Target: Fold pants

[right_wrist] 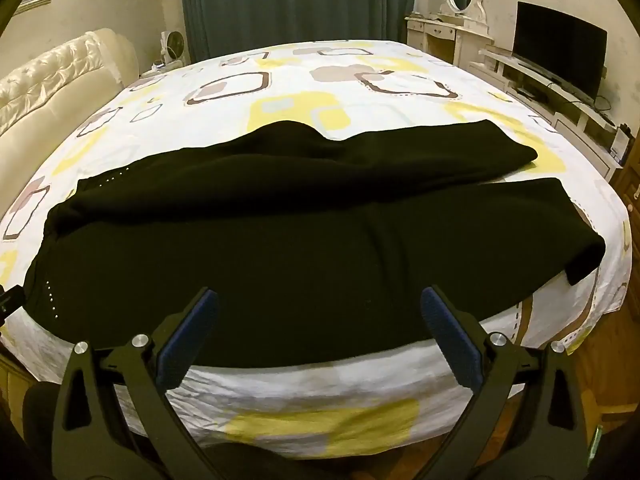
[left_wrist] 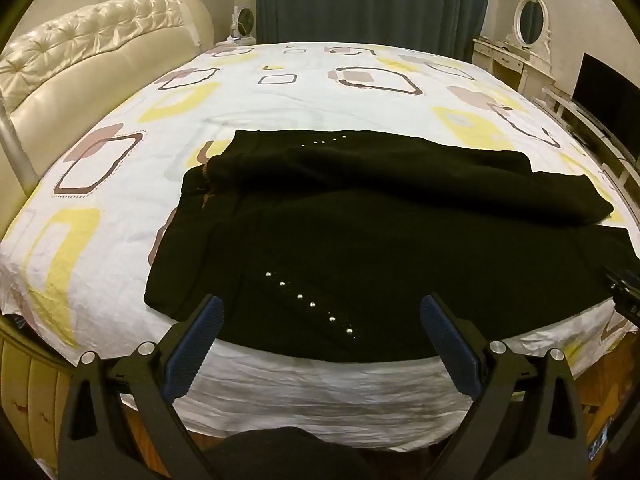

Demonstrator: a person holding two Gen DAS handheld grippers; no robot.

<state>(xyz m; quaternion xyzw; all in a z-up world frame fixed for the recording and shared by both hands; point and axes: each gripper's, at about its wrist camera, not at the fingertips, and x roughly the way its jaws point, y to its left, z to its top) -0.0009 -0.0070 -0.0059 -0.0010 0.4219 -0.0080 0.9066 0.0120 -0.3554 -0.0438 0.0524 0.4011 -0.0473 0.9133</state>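
Note:
Black pants [left_wrist: 360, 232] lie spread across the near side of the bed, waist to the left and legs running right, with a row of silver studs [left_wrist: 310, 304] near the front. In the right wrist view the pants [right_wrist: 300, 240] show both legs, the far one lying a little apart from the near one. My left gripper [left_wrist: 320, 308] hovers open over the pants' near edge by the studs, nothing between its blue pads. My right gripper [right_wrist: 320, 300] stands open above the near leg, also holding nothing. The other gripper's tip [left_wrist: 624, 288] shows at the right edge.
The bed [left_wrist: 280, 92] has a white sheet with yellow and brown squares. A cream tufted headboard [left_wrist: 92, 52] stands at the left. Dark curtains [left_wrist: 372, 0] hang behind. A white dressing table with an oval mirror [right_wrist: 460, 4] and a television [right_wrist: 560, 52] stand at the right.

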